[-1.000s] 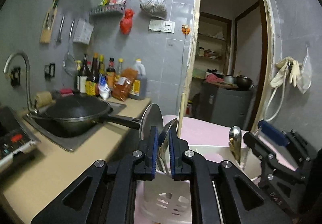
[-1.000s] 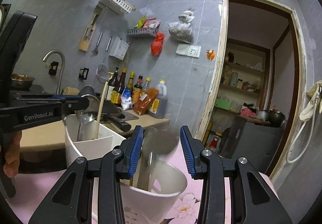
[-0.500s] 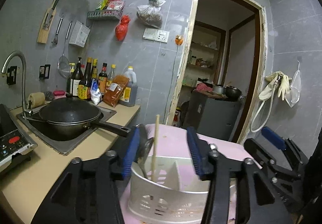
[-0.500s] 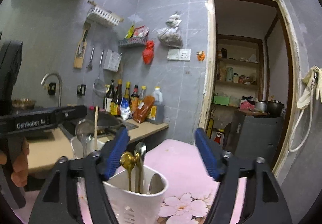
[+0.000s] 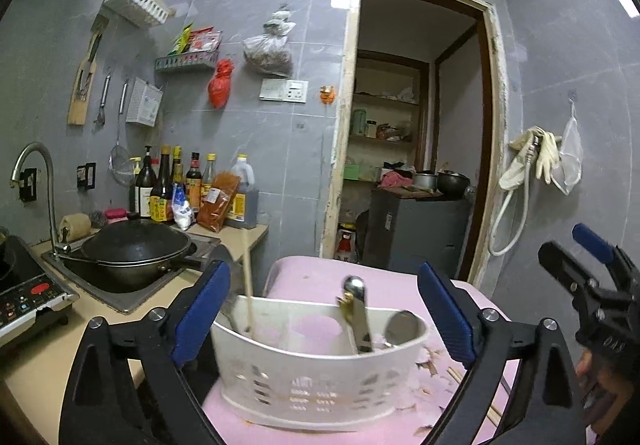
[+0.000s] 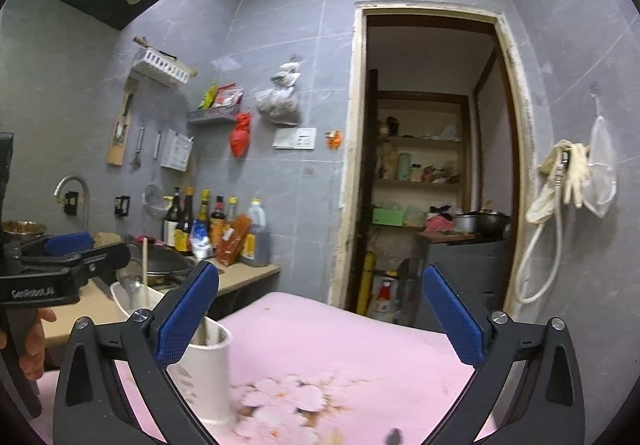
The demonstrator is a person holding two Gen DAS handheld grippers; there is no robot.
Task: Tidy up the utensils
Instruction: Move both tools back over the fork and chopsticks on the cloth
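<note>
1. The desk (image 5: pixel 312 277) under its pink flowered cover carries the task's things, and we read it as the sorting spot beside the sink, where a black wok (image 5: pixel 136 249) sits.
2. The white utensil caddy (image 5: pixel 320 377) stands at the near edge of the desk. Its divided compartments are presumably why it is used: each kind of utensil gets its own slot.
3. Our left hand-held gripper (image 5: pixel 320 315) has just been opening, and its blue pads now stand spread either side of the caddy, touching nothing. We judge it has let go of what it carried.
4. Our right hand-held gripper (image 6: pixel 320 315) has likewise just been opening. It is spread wide over bare pink cover with nothing between the jaws, and the caddy's rounded end (image 6: pixel 208 373) sits low to its left.
5. A metal spoon (image 5: pixel 358 315) leans handle-down in the caddy's right compartment beside a second spoon bowl (image 5: pixel 400 327). Standing upright keeps them easy to grab.
6. A wooden chopstick (image 5: pixel 248 285) stands in the left compartment, apart from the spoons, which suits sorting by type.
7. More chopsticks (image 5: pixel 476 391) lie loose on the cover at the right of the caddy. We judge these are what is left to gather.
</note>
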